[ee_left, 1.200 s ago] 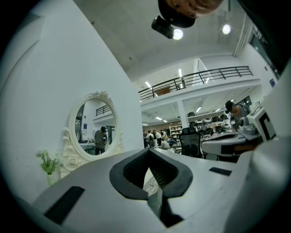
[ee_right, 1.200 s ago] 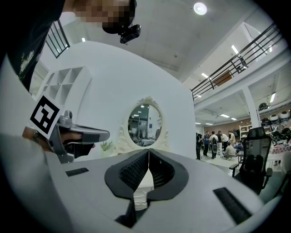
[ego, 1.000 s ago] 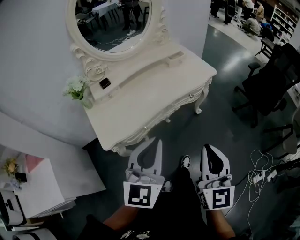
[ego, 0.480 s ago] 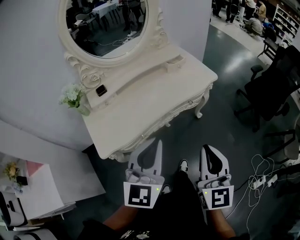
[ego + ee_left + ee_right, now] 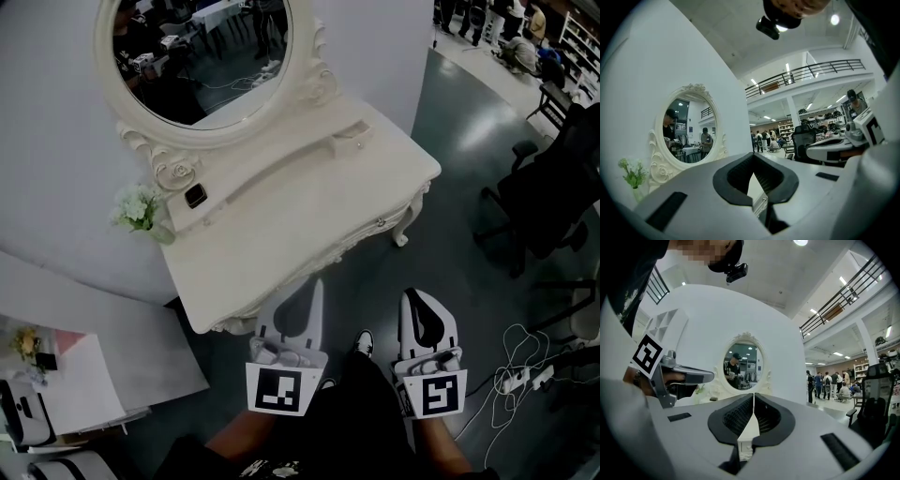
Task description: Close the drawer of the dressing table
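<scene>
The white dressing table [image 5: 281, 216] stands against the wall, with an oval mirror [image 5: 197, 56] on top. Its carved drawer front [image 5: 328, 253] bears a small knob [image 5: 380, 222] and looks flush with the apron; I cannot tell whether a gap is left. My left gripper [image 5: 314, 286] is shut and empty, its tip just at the table's front edge. My right gripper [image 5: 412, 298] is shut and empty too, over the floor a little short of the table. Both point level at the table, whose front shows low between the jaws of the left gripper [image 5: 752, 161] and right gripper [image 5: 753, 397].
A flower vase [image 5: 136, 208] and a small dark object [image 5: 195, 196] sit on the tabletop near the mirror. A black office chair [image 5: 553, 187] stands at the right. A power strip with cables [image 5: 525, 375] lies on the floor. A low white table [image 5: 66, 375] is at the left.
Both grippers have moved forward toward the dressing table; its front edge now sits closer, at the left gripper's tip. Both stay shut.
</scene>
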### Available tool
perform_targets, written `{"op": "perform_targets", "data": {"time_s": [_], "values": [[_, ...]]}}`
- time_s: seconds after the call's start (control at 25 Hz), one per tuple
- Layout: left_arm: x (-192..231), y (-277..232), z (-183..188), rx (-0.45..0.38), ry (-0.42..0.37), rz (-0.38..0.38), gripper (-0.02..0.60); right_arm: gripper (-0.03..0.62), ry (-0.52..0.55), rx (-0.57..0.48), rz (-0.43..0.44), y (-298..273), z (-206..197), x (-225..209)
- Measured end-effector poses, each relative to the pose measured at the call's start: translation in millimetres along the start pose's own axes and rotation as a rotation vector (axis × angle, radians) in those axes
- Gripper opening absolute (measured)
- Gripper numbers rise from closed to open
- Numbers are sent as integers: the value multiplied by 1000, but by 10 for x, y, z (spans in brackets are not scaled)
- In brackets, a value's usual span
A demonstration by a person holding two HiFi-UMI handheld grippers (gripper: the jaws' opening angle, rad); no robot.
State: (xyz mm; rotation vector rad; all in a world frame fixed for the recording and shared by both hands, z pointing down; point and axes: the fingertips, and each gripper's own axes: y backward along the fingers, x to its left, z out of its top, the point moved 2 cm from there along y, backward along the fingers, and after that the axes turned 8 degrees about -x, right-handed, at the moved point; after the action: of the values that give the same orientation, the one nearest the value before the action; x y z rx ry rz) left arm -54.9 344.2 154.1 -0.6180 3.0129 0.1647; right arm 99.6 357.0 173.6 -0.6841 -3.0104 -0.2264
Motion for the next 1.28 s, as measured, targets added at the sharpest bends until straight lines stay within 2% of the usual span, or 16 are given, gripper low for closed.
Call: {"op": "perform_targets", "data": {"time_s": [0.28, 0.48, 0.64, 0.92, 1.28], "values": [[-52, -434, -15, 26, -18, 19, 0, 0, -25, 51, 7, -293, -90, -385], [-146, -740, -4, 47, -66, 29, 2, 0, -40, 22, 39, -499, -76, -669], [-161, -906, 11, 49, -68, 73, 2, 0, -47, 14, 84, -678, -105, -841], [-142, -1005, -22, 60, -66, 125, 2, 0, -61, 4, 138, -839, -155, -943], [-56, -1198, -120, 55, -41, 122, 2, 2, -43, 11, 149, -952, -293, -969]]}}
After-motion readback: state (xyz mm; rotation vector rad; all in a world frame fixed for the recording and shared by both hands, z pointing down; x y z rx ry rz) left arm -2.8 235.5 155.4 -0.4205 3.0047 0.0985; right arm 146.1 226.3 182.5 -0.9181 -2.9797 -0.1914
